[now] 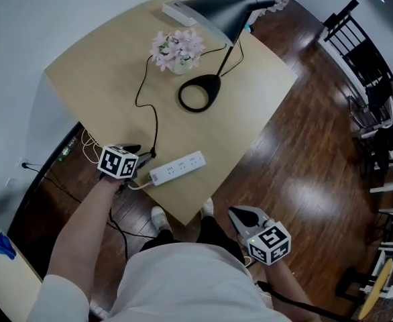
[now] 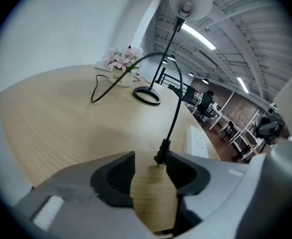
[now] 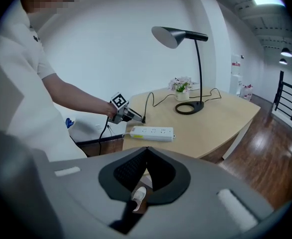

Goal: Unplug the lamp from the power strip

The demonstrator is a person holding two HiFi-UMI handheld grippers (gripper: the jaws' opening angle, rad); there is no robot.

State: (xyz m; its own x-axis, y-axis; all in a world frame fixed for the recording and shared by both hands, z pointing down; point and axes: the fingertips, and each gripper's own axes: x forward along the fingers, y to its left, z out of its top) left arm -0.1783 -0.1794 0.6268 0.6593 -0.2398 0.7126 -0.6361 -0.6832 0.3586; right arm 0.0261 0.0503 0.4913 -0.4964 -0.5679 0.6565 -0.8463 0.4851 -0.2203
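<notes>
Black lamp plug lies on pale wooden table, lower left in head view, beside white power strip, unplugged. My left tongs apart, plug at one tip; right tongs together, empty. Risk, I judge: pulling back could snag the cord and drag the plug off the edge.

R gripper: jaws shut, nothing btwn them. Beyond it, power strip lies near table front-left corner. L gripper is at that corner, its tip by the cord's plug, which sits just apart from the strip. Lamp & flowers stand twd far edge.
</notes>
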